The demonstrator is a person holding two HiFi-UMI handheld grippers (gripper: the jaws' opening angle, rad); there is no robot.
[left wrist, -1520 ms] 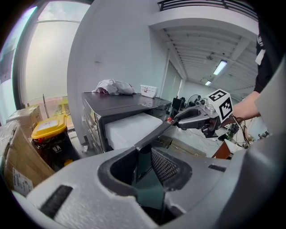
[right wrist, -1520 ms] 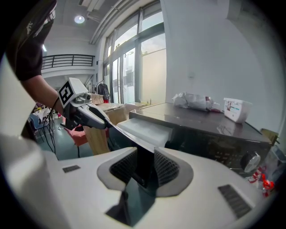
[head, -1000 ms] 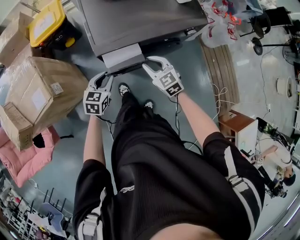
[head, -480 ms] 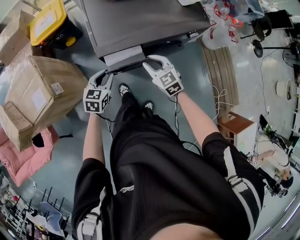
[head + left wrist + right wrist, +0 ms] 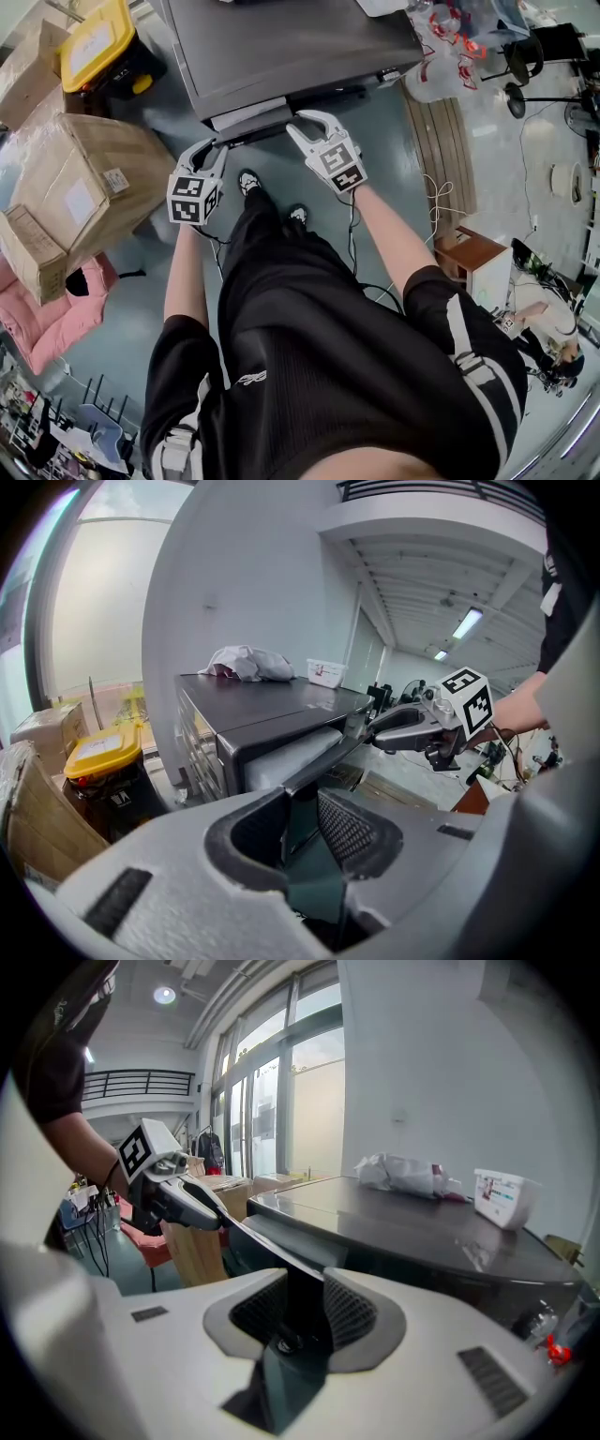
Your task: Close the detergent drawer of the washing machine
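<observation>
Left gripper (image 5: 212, 150) pinches the left end of the detergent drawer (image 5: 246, 114) front edge; right gripper (image 5: 309, 122) pinches the right end. Drawer sticks slightly out of the washing machine (image 5: 291, 47).

2 tongs (image 5: 208, 150) (image 5: 302, 124), 1 washer (image 5: 281, 47), 1 det. drawer (image 5: 248, 112)

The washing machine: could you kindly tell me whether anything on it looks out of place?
Yes: the pale detergent drawer juts out of the dark grey washing machine, not flush. The left hand-held gripper and right hand-held gripper each clamp its dark front panel. A crumpled cloth also lies on the lid.
</observation>
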